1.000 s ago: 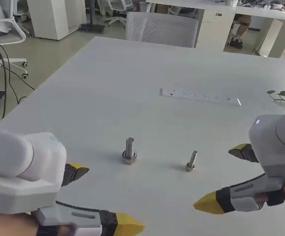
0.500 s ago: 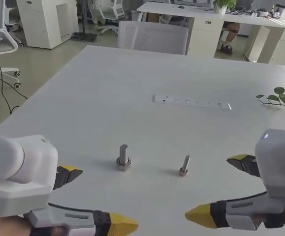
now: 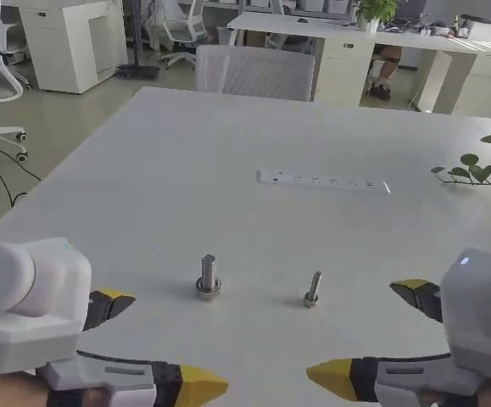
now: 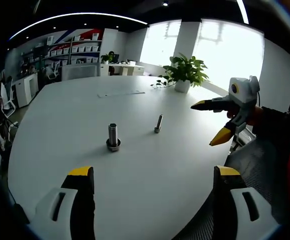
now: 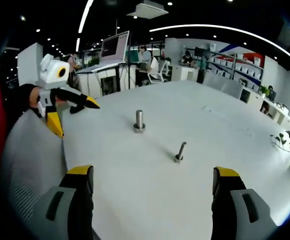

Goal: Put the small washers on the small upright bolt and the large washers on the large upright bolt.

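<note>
A large upright bolt (image 3: 208,277) stands on the white table (image 3: 228,153) with washers stacked at its base. To its right, a small upright bolt (image 3: 313,289) stands with washers at its foot. The same large bolt (image 4: 113,137) (image 5: 139,121) and small bolt (image 4: 158,123) (image 5: 179,151) appear in both gripper views. My left gripper (image 3: 156,343) hovers open at the table's near left edge, holding nothing. My right gripper (image 3: 372,335) hovers open at the near right, also with nothing in it. Each gripper shows in the other's view: the right gripper (image 4: 212,122) and the left gripper (image 5: 72,116).
A white power strip (image 3: 323,181) lies across the middle of the table. A green plant sprig (image 3: 482,165) reaches in from the right edge. A grey chair (image 3: 253,72) stands at the far side, with desks and cabinets behind it.
The head camera has tilted up, so the bolts sit lower in the picture. Both grippers have drawn back toward the near edge and stay open. The bolts have not moved.
</note>
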Tool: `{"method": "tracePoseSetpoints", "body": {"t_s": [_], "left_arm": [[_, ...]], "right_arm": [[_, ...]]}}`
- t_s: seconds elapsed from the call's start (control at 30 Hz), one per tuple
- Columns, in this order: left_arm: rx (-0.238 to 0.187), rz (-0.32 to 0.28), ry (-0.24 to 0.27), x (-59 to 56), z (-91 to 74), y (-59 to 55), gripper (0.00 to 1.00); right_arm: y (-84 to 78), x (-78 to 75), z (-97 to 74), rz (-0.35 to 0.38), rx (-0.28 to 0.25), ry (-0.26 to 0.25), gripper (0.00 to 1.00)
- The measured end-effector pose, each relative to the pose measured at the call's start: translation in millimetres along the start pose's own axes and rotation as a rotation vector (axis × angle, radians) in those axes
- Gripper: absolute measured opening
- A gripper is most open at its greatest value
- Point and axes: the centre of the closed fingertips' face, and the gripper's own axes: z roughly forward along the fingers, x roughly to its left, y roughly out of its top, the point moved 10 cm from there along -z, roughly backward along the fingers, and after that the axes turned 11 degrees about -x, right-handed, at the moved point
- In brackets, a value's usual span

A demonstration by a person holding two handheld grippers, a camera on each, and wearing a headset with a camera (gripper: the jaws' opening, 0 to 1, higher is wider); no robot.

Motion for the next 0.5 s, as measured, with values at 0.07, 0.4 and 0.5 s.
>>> {"method": "tracePoseSetpoints", "body": {"t_s": [0.07,0.4,0.5], "left_arm": [[-0.005,0.001,0.000,1.5,-0.4,0.3,1.00],[-0.011,-0.015,0.003,3.4,0.3,-1.5,1.00],[-0.008,-0.015,0.005,3.8,0.6,-1.6,1.00]], "right_arm": [[-0.9,-0.7,0.4,0.009,-0.012,-0.001,1.00],[-4.9,0.1,3.2,0.033,-0.038,-0.013,1.00],[-4.0,1.5,3.6,0.054,-0.053,-0.013,1.00]]}}
